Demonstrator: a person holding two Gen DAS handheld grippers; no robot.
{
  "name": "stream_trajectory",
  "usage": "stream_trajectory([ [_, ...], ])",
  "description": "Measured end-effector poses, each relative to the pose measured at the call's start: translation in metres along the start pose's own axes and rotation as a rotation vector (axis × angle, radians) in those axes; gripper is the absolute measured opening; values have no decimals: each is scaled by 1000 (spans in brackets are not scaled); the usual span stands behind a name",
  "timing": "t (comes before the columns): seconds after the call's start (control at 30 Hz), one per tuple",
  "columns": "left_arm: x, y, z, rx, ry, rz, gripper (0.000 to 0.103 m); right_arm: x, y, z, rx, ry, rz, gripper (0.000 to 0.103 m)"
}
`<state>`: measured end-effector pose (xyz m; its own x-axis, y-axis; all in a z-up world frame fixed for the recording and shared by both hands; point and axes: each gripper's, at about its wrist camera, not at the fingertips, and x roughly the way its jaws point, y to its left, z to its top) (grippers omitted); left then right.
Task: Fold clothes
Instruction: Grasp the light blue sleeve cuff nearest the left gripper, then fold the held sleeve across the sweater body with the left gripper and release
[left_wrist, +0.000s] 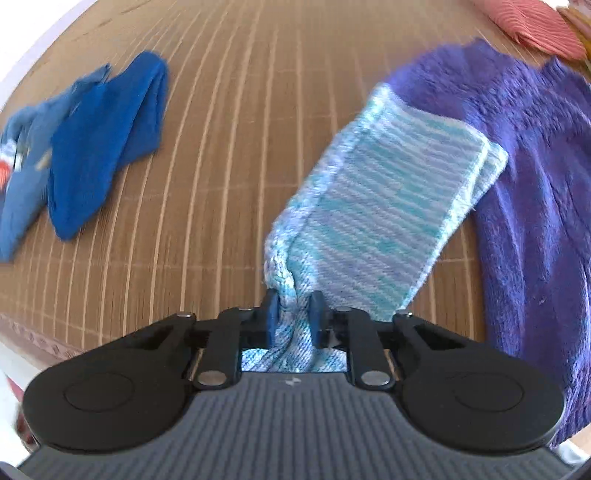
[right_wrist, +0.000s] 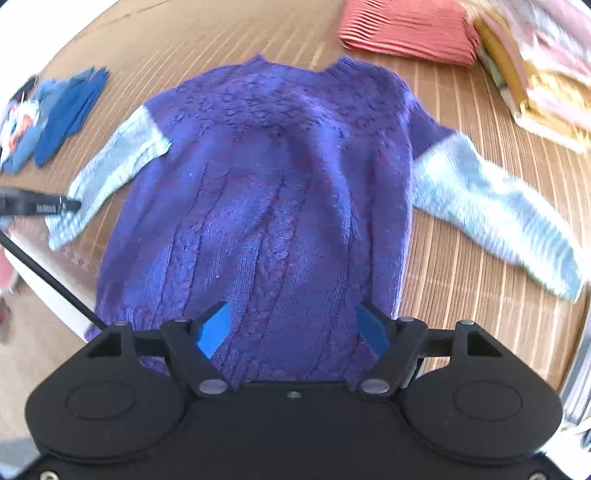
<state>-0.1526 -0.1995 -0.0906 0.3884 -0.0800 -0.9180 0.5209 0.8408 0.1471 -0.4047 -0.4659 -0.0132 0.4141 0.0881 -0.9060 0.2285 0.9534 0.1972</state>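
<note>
A purple cable-knit sweater (right_wrist: 273, 192) lies flat on the bamboo mat (right_wrist: 461, 258), its neck at the far side. Both sleeves are pale blue striped knit. My left gripper (left_wrist: 293, 308) is shut on the cuff end of the left sleeve (left_wrist: 384, 192), whose cloth bunches between the blue pads. That sleeve (right_wrist: 110, 166) runs out to the left in the right wrist view, where the left gripper's fingers (right_wrist: 40, 206) reach it. My right gripper (right_wrist: 293, 328) stands open above the sweater's hem, with nothing between its pads. The right sleeve (right_wrist: 498, 206) lies spread out to the right.
Folded blue clothes (left_wrist: 96, 147) lie to the left on the mat (left_wrist: 240, 129), also seen as blue clothes (right_wrist: 59, 114) in the right wrist view. A red striped folded garment (right_wrist: 406, 29) and a stack of folded yellow and pink clothes (right_wrist: 543, 74) sit far right.
</note>
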Motion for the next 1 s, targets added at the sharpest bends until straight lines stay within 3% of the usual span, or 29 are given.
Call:
stream_trajectory([
  [0.17,-28,-13,18,-12,-65,-11,8,-3,-12,-1,32,-6,44,76],
  [0.37,-80,-59,56,35,-195,-46,7,-13,-26,-1,13,-29,75,76],
  [0.77,-116,-210,124,155,-342,-193,7,-38,-78,-8,67,-96,120,76],
  [1.0,-104,-306,141,280,-317,-225,7,-50,-117,-20,79,-136,134,76],
])
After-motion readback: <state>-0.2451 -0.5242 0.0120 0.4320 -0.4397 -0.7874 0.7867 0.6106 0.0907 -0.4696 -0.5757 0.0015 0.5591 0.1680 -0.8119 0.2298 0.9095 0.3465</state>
